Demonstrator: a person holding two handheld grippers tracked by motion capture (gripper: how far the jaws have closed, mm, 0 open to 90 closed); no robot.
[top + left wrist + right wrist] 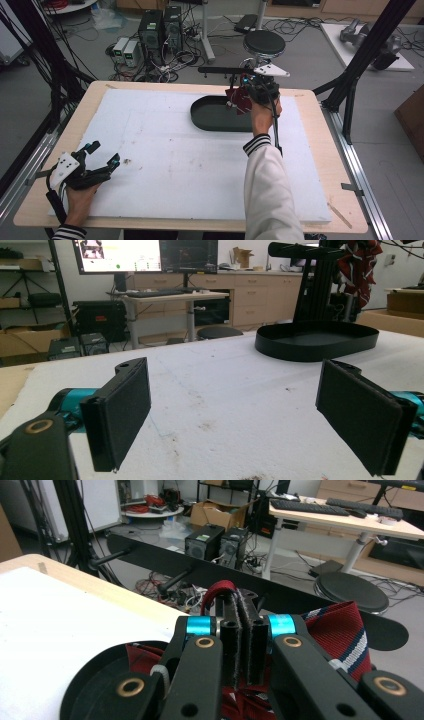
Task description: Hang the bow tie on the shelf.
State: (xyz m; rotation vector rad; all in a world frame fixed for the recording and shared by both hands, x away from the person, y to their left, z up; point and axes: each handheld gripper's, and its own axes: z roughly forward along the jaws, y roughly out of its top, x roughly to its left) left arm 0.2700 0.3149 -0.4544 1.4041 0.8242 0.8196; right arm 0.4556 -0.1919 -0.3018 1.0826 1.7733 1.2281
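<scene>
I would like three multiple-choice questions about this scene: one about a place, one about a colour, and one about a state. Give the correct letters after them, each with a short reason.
1. Where on the table is the black tray?
A. At the far side, right of centre
B. At the near left corner
C. On the floor beside the table

2. What colours does the cloth in the right gripper have?
A. Plain green
B. Red with blue and white stripes
C. Yellow with black dots

3. How does the left gripper stand?
A. Shut on the cloth
B. Shut on nothing
C. Open, holding nothing

Answers:
1. A: in the high view the tray lies near the far edge, by the right hand.
2. B: the right gripper view shows red fabric with blue and white stripes.
3. C: its fingers are wide apart, with bare white board between them.
</scene>
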